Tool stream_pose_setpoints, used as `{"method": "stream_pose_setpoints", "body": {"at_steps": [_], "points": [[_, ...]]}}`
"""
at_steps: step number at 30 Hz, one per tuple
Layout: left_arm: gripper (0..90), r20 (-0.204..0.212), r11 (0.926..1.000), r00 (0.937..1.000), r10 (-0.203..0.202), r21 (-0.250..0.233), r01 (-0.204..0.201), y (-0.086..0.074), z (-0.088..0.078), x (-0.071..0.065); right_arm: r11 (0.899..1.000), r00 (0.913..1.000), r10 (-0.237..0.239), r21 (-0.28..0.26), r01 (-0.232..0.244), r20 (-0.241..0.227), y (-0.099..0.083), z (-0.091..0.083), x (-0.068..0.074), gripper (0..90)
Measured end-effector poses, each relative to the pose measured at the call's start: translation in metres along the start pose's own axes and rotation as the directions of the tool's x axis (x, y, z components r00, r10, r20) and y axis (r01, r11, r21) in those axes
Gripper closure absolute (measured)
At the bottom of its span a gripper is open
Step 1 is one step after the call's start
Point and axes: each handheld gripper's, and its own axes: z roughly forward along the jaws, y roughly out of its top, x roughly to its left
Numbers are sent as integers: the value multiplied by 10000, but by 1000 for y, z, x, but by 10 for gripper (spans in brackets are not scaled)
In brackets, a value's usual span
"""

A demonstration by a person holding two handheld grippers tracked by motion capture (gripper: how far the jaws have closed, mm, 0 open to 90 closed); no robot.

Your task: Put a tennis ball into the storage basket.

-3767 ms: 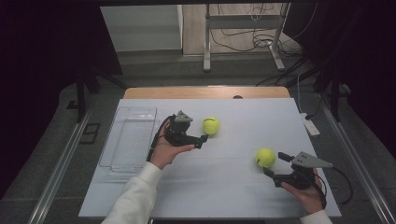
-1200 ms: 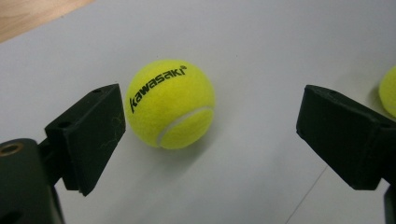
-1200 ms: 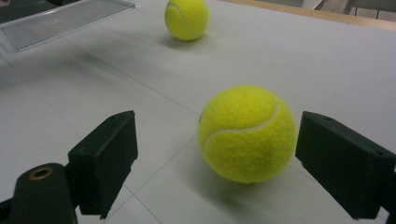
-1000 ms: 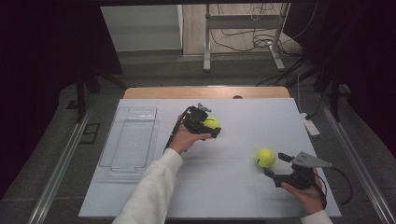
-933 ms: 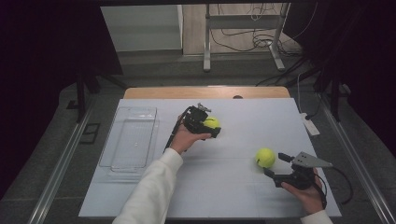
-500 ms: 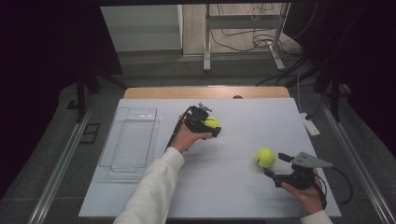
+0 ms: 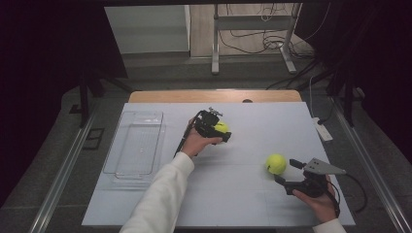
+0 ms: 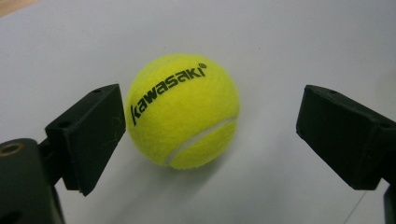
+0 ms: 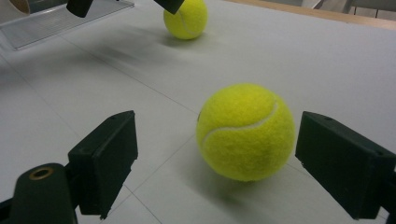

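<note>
Two fuzzy yellow tennis balls lie on the pale grey table top (image 7: 243,194), with one clear plastic tray (image 7: 136,148) at its left. The far ball (image 8: 182,109) sits between the spread jaws of the left gripper (image 8: 210,135), near the left-hand jaw. The near ball (image 9: 245,130) lies between the right gripper's (image 9: 215,158) spread jaws. Bare table surrounds both.

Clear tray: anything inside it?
The clear tray looks empty; the table shows through it. Both tennis balls lie outside on the table, one by the left hand-held gripper.
</note>
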Motion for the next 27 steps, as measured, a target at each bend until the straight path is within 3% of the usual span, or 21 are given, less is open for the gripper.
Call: {"method": "stream_pose_setpoints", "body": {"at_steps": [12, 27], "points": [[101, -215, 9998, 9996, -189, -29, 189, 1, 8, 4, 10000, 10000, -12, 8, 12, -21, 0, 1, 0, 136], [136, -351, 9979, 9983, -461, 428, 476, -2, 20, 9, 10000, 10000, 3, 42, -3, -19, -1, 1, -1, 136]]}}
